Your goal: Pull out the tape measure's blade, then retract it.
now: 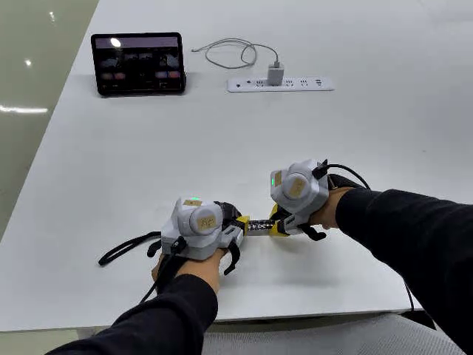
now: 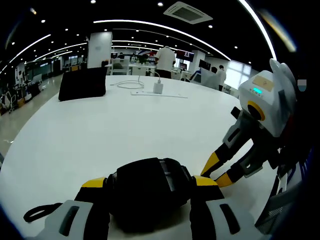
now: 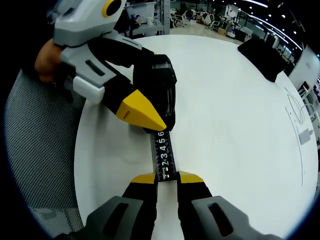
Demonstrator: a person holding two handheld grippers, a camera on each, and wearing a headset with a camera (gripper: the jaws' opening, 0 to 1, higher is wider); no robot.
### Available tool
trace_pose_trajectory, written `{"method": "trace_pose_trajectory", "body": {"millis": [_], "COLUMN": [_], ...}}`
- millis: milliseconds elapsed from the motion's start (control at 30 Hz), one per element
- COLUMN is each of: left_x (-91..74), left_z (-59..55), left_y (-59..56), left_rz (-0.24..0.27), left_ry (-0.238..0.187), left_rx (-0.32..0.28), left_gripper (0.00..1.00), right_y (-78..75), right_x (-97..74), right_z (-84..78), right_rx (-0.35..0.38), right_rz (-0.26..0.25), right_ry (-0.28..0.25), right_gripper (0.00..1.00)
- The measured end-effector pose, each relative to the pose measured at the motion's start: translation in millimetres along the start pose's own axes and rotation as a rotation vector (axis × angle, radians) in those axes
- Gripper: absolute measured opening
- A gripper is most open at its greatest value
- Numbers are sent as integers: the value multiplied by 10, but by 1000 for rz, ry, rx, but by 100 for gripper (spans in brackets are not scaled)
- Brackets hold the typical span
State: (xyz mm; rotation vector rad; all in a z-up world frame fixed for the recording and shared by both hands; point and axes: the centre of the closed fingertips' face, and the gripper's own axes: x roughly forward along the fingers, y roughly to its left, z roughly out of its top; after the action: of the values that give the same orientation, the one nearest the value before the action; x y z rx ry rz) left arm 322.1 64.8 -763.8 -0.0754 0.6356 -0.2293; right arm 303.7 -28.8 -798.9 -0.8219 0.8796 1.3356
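One blade (image 3: 164,150) spans straight from case (image 3: 165,85) to right gripper (image 3: 166,176).

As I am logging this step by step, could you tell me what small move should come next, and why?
Probably draw the right tool straight away from the case to lengthen the blade. It pinches the blade's tip, only a short numbered stretch is out, and the left tool clamps the case.

Bright, even light comes from ceiling strips (image 2: 150,23), which the fisheye bends into arcs. Gripper views warp strongly toward their edges. The white desk (image 1: 222,148) carries only soft shadows; the floor (image 1: 29,81) shows small glints. Digits on the blade (image 3: 161,155) read crisp, while the near tape measure (image 2: 150,192) looks dark and soft.
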Motion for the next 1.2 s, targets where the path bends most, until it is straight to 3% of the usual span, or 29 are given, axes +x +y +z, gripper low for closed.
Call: {"method": "trace_pose_trajectory", "body": {"millis": [367, 700, 1200], "left_x": [3, 3, 1], "left_z": [-9, 1, 1], "left_y": [1, 3, 2], "left_rz": [-1, 6, -4], "left_ry": [3, -3, -1], "left_rx": [-2, -12, -14], "left_gripper": [61, 61, 61], "right_y": [20, -5, 21], "right_x": [14, 70, 69], "right_z": [29, 130, 184], "right_rx": [-46, -46, -26], "right_rz": [15, 33, 15], "right_ry": [17, -11, -47], "right_gripper": [10, 10, 10]}}
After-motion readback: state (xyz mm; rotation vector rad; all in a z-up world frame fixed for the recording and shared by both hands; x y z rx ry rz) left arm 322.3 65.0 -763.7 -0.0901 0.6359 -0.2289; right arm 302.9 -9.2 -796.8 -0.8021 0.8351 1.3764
